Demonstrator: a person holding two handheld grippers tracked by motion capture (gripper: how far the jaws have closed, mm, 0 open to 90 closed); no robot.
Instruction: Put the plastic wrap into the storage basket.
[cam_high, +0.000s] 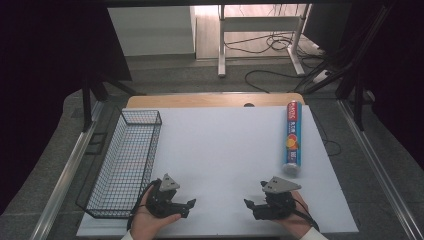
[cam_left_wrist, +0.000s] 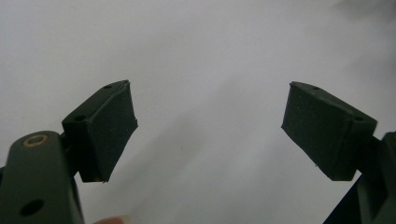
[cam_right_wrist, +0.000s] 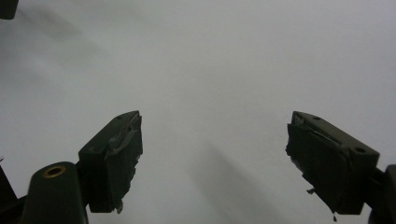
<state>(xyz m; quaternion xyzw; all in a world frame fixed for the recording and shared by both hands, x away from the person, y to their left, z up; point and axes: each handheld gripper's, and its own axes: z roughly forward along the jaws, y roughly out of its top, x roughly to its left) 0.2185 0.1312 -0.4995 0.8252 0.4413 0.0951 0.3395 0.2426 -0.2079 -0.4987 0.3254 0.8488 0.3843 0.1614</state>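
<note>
A tall, slim tube (cam_high: 293, 138) lies on its side at the right of the white counter (cam_high: 225, 150), its length running away from the person. It is mostly blue, with a red band at the far end, a round orange-red mark near the middle and a pale cap at the near end. A black wire basket (cam_high: 125, 162) sits along the left edge. The left tongs (cam_high: 182, 209) and right tongs (cam_high: 252, 207) rest near the front edge, each held in a hand, jaws spread apart with nothing between them.
</note>
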